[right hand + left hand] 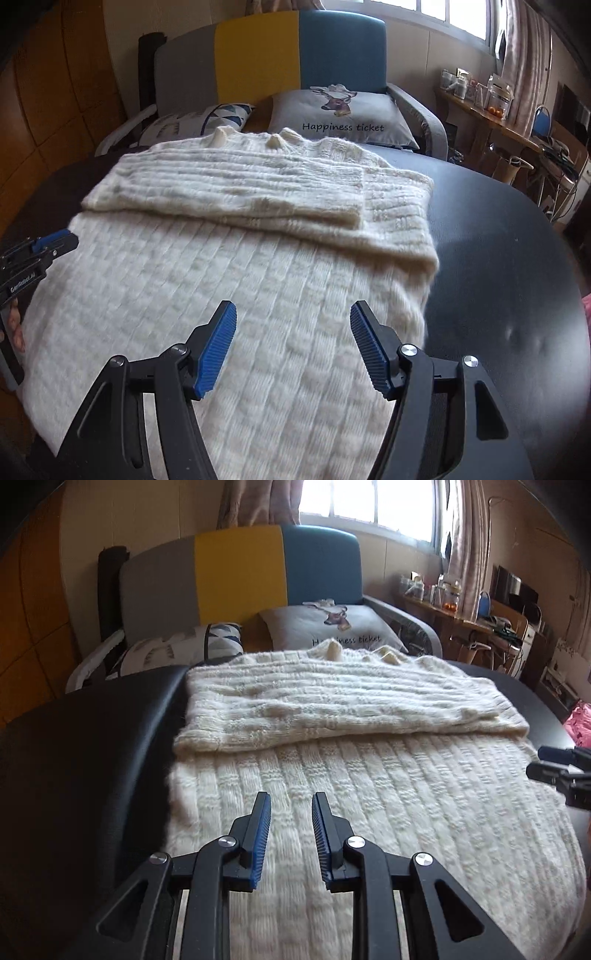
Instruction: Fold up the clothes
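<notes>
A cream knitted sweater [388,794] lies flat on a black table [92,746], its sleeves folded across the upper body [332,709]. My left gripper [291,797] hovers over the sweater's lower left part, jaws open a little and empty. My right gripper [293,306] hovers over the sweater [221,295] near its lower right edge, jaws wide open and empty. The folded sleeves [240,188] lie beyond it. The right gripper shows at the right edge of the left wrist view [554,764]; the left gripper shows at the left edge of the right wrist view [44,247].
The black table [498,258] extends right of the sweater. Behind it stands a grey, yellow and blue sofa [240,572] with two pillows [343,114]. A cluttered wooden desk [461,616] stands at the right under the window.
</notes>
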The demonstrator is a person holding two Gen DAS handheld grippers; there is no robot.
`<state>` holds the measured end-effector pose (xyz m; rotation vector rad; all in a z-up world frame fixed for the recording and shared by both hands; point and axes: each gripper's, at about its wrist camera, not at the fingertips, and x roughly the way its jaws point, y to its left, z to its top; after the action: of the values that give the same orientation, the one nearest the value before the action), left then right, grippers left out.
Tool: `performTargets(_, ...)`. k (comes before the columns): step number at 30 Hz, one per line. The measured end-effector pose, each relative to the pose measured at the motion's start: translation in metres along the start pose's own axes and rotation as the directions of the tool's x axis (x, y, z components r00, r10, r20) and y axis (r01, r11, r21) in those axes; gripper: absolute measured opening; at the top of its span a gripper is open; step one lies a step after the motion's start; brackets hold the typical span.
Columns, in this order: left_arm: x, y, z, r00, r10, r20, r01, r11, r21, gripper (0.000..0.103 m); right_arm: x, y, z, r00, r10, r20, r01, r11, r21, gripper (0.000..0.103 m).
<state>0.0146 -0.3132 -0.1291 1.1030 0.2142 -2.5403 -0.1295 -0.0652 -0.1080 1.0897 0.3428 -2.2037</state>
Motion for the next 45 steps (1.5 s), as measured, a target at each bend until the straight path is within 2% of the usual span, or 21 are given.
performTargets(3,0.019,0.008,-0.002,0.997,-0.016,-0.077,0.013,0.999,-0.045,0.023,0.022,-0.011,0.003,0.998,-0.022,-0.05,0.023,1.0,0.008,0.067)
performTargets(6,0.013,0.015,0.001,0.996,-0.051,-0.073,0.045,0.996,-0.079,0.023,0.034,-0.019,-0.004,0.997,-0.028,-0.076,0.029,1.0,0.007,0.068)
performTargets(10,0.006,0.02,0.017,0.996,-0.077,-0.044,0.073,0.993,-0.097,0.023,0.027,-0.016,0.006,0.998,-0.021,-0.066,0.02,1.0,-0.024,0.068)
performTargets(13,0.012,0.02,0.032,0.998,-0.052,-0.04,0.048,0.994,-0.102,0.023,0.024,-0.008,0.019,0.999,-0.018,-0.034,0.016,0.998,-0.057,0.068)
performTargets(15,0.024,0.022,0.039,0.997,-0.047,-0.064,0.038,0.991,-0.129,0.023,0.031,-0.003,0.029,0.999,-0.028,-0.03,0.026,0.997,-0.074,0.068)
performTargets(19,0.055,0.027,0.039,0.989,0.037,-0.146,-0.057,0.99,-0.131,0.023,0.056,-0.003,0.038,0.993,-0.083,-0.087,0.076,0.994,-0.083,0.068)
performTargets(20,0.057,0.027,0.039,0.988,0.043,-0.146,-0.061,0.991,-0.122,0.023,0.062,-0.006,0.037,0.99,-0.098,-0.105,0.09,0.993,-0.078,0.068)
performTargets(24,0.057,0.024,0.041,0.988,0.06,-0.141,-0.072,0.994,-0.082,0.024,0.06,-0.017,0.033,0.994,-0.061,-0.093,0.059,0.998,-0.016,0.07)
performTargets(27,0.04,0.028,0.042,0.99,0.019,-0.138,-0.038,0.99,-0.136,0.023,0.038,-0.01,0.028,0.996,-0.053,-0.065,0.051,0.998,-0.032,0.07)
performTargets(32,-0.006,0.015,0.016,0.995,-0.025,-0.092,0.01,0.987,-0.159,0.023,0.001,0.012,0.003,0.999,0.02,-0.041,-0.023,0.998,-0.067,0.07)
performTargets(34,-0.016,0.008,-0.002,0.995,-0.038,-0.095,0.023,0.988,-0.15,0.023,-0.003,0.023,-0.012,0.998,-0.003,-0.061,-0.003,0.995,-0.099,0.07)
performTargets(36,-0.017,0.002,-0.017,0.992,-0.038,-0.123,0.022,0.991,-0.128,0.023,-0.002,0.028,-0.026,0.997,-0.006,-0.083,-0.003,0.995,-0.103,0.07)
performTargets(40,-0.014,-0.009,-0.032,0.996,0.007,-0.087,-0.01,0.999,-0.038,0.024,0.004,0.027,-0.04,0.996,0.0,-0.087,-0.006,0.997,-0.074,0.072)
performTargets(45,-0.018,-0.008,-0.029,0.997,0.008,-0.08,-0.011,0.999,-0.038,0.025,0.004,0.025,-0.034,0.996,-0.009,-0.088,0.006,0.999,-0.034,0.075)
